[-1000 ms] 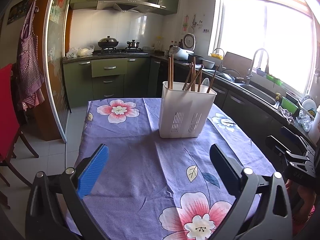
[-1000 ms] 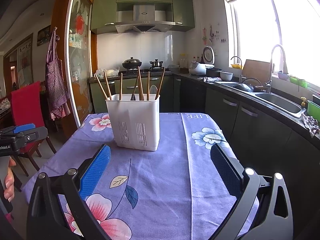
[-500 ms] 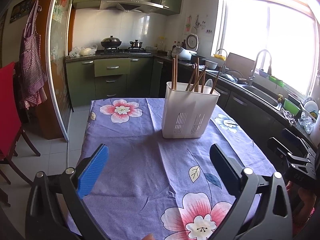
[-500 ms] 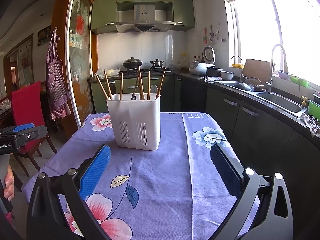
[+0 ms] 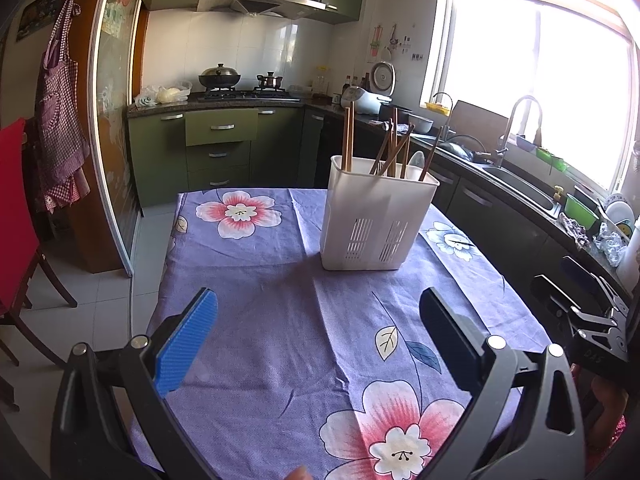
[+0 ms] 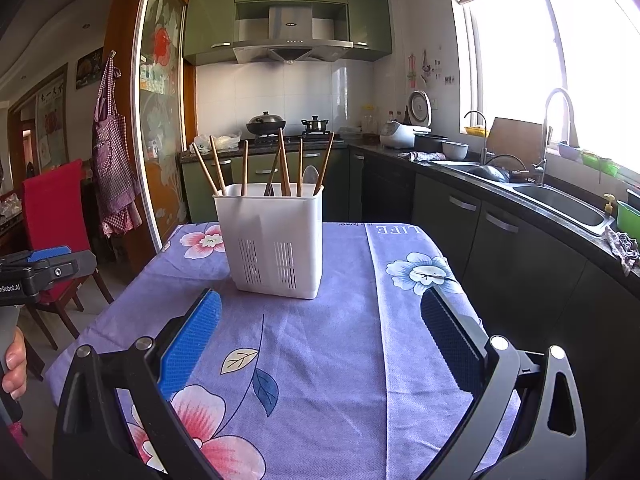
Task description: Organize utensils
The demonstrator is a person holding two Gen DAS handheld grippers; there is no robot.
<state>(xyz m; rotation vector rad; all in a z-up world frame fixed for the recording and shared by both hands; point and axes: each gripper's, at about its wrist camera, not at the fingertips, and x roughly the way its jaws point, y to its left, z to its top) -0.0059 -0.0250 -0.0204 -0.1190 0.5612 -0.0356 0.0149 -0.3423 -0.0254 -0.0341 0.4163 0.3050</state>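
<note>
Your left gripper [image 5: 318, 330] hangs spread wide and empty over the purple flowered tablecloth [image 5: 260, 280]; ahead of it, the white utensil holder [image 5: 374, 218] stands upright with chopsticks [image 5: 348, 138] and a spoon [image 5: 416, 160] inside.

From your right gripper [image 6: 320, 330], likewise spread and empty, that holder [image 6: 276, 236] stands ahead, slightly to the left, well apart.

One holder [image 6: 276, 240], roughly eight chopsticks [image 6: 244, 168]

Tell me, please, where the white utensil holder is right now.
The utensil holder stands upright on the purple flowered tablecloth, ahead of both open hand-held grippers: left of centre in the right wrist view, right of centre in the left.
</note>
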